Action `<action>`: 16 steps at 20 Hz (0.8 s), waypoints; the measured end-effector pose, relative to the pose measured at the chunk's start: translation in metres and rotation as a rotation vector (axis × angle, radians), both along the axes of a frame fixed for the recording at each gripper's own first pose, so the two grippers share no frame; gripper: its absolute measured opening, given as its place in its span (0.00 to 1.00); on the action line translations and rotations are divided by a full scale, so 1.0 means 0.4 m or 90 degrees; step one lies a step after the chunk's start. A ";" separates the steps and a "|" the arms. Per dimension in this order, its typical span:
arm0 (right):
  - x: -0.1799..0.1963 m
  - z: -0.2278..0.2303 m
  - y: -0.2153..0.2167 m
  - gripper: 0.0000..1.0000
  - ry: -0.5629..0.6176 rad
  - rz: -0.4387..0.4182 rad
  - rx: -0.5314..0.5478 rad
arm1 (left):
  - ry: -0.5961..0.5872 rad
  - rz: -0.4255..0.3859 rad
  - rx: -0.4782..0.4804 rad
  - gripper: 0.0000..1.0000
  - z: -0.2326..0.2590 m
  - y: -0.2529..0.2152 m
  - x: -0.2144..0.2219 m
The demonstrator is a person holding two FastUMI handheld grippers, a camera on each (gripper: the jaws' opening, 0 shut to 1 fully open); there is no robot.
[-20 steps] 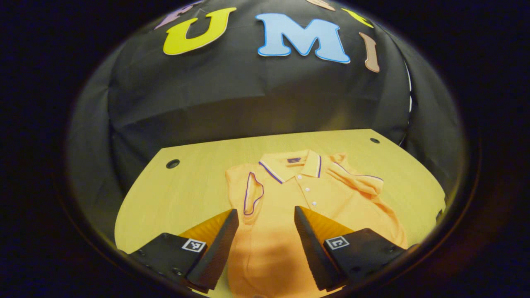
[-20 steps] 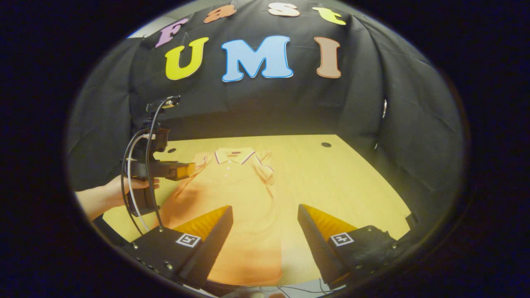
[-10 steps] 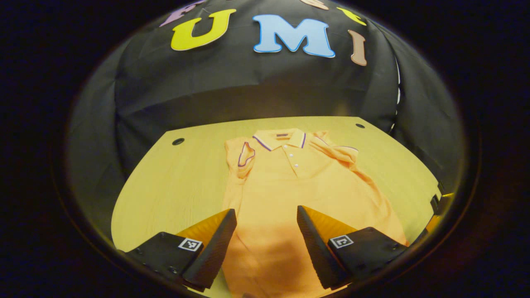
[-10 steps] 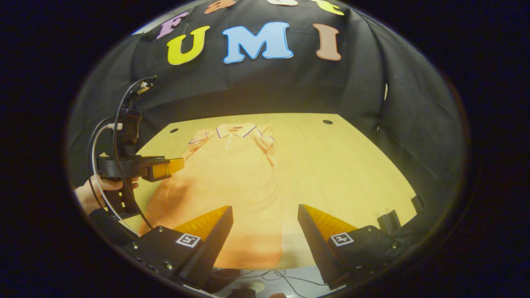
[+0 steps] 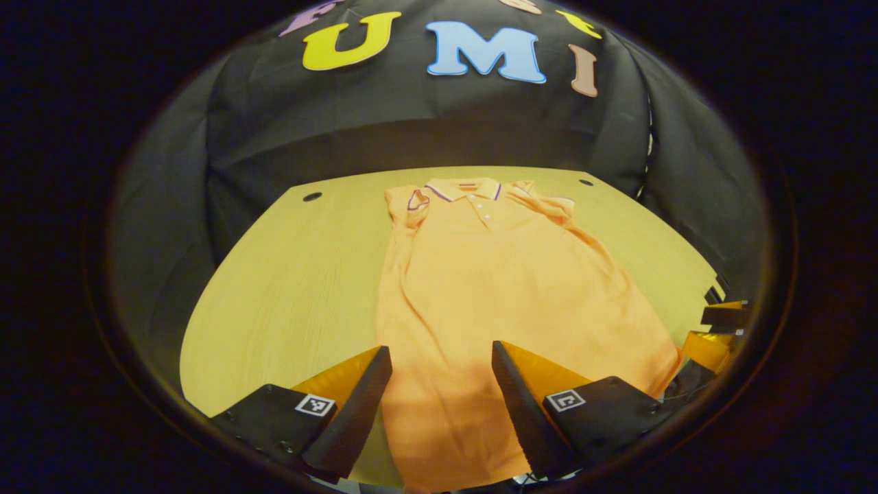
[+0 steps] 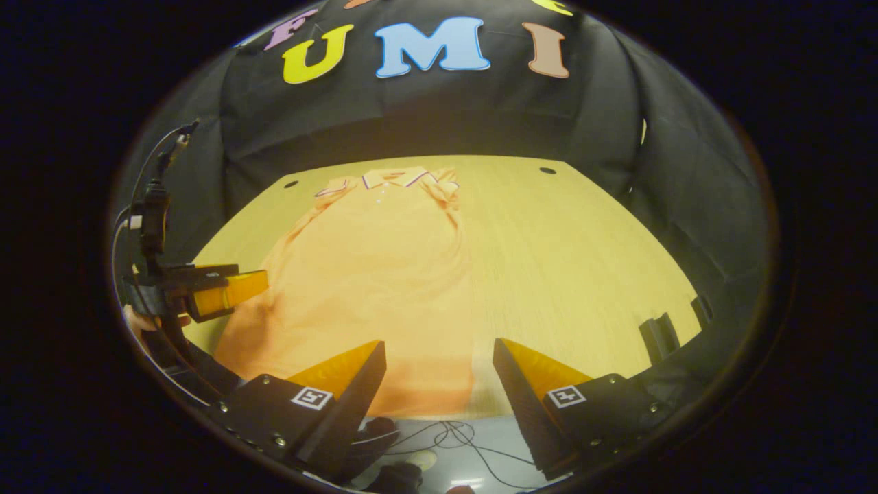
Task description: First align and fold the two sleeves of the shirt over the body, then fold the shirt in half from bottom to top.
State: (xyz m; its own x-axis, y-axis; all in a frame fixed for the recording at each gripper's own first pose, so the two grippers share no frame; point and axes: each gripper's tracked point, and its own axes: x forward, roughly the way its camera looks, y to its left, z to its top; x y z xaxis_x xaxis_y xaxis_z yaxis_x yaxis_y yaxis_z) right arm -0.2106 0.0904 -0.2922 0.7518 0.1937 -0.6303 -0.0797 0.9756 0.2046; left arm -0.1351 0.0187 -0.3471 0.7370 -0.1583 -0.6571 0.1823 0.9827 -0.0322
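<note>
While its two fingers stand spread with nothing between them, the left hand-held gripper [image 5: 439, 405] hovers above the near hem of the orange short-sleeved polo shirt [image 5: 494, 288], which lies flat on the pale wooden surface [image 5: 288, 274] with its hem toward the camera and its purple-trimmed collar [image 5: 466, 191] at the far end. Both sleeves are folded in over the chest beside the collar. In the right gripper view, the right hand-held gripper [image 6: 439, 398] is likewise spread and empty, held over the near edge of the surface at the shirt's right hem corner, not touching the cloth. Thin dark cables [image 6: 446, 439] trail on the pale floor below that edge. Farther off, small round holes [image 5: 312, 197] mark the surface's far corners.
</note>
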 end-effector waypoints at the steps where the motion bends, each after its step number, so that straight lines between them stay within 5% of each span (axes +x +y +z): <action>1: -0.006 -0.012 0.004 0.98 0.006 0.002 -0.002 | 0.004 0.001 0.002 0.95 -0.006 0.008 -0.023; 16: -0.046 -0.111 0.019 0.98 0.042 0.019 -0.038 | 0.019 0.013 -0.001 0.96 -0.081 0.069 -0.247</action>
